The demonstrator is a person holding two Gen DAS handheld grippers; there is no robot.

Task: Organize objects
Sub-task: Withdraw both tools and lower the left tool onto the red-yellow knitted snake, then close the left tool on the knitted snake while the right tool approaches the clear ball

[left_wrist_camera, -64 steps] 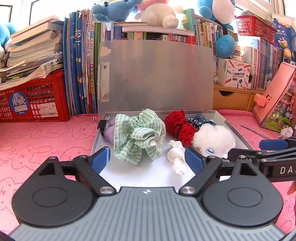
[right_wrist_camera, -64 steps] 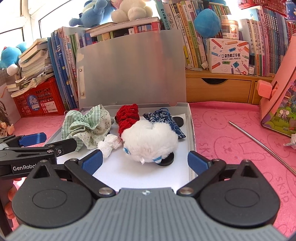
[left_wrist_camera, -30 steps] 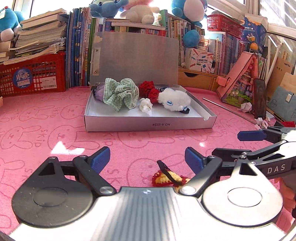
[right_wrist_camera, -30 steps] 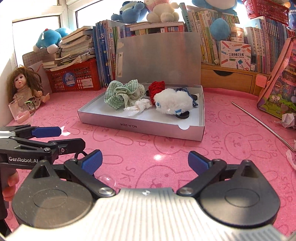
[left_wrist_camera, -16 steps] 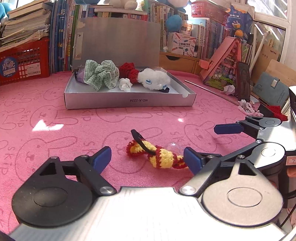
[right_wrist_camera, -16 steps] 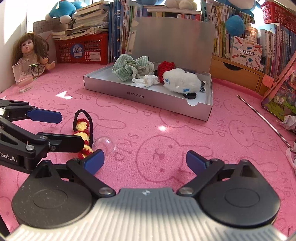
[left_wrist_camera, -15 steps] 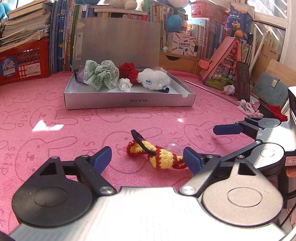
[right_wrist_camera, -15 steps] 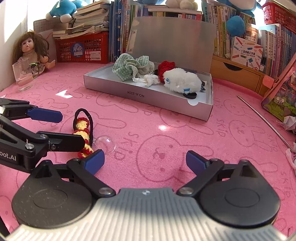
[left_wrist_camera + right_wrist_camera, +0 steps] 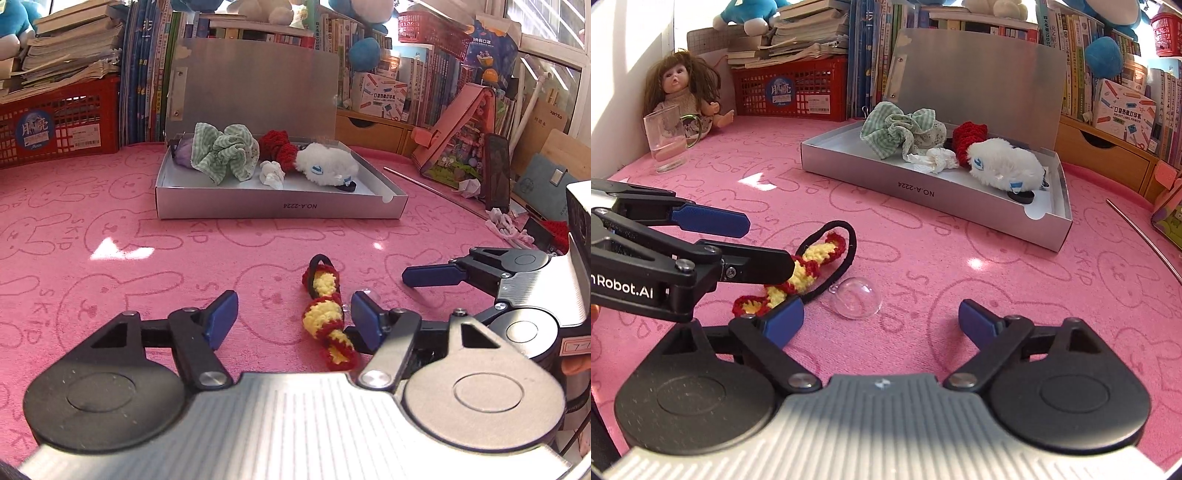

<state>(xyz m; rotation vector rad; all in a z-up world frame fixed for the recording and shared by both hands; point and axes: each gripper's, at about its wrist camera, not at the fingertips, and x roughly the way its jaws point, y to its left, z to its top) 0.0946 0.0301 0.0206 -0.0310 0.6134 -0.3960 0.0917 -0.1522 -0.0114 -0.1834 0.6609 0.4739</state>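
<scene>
A red and yellow crocheted hair tie (image 9: 325, 314) with a black elastic loop lies on the pink mat, also seen in the right wrist view (image 9: 809, 269). A clear dome (image 9: 855, 297) lies beside it. My left gripper (image 9: 291, 319) is open and low, its fingers on either side of the hair tie. My right gripper (image 9: 881, 319) is open just before the dome, empty. The open silver box (image 9: 280, 212) behind holds a green checked scrunchie (image 9: 225, 155), a red scrunchie (image 9: 277, 147), a white fluffy piece (image 9: 325, 168) and a white knot (image 9: 271, 175).
A doll (image 9: 683, 92) and a glass (image 9: 665, 138) stand at the left. A red basket (image 9: 55, 125) and books line the back. A pink toy house (image 9: 461, 140), a metal rod (image 9: 432, 188) and a phone (image 9: 496, 171) are at the right.
Both grippers pulled back from the box and dropped toward the mat. The left gripper has closed in around the hair tie, jaws narrower than before. The right gripper has neared the dome.
</scene>
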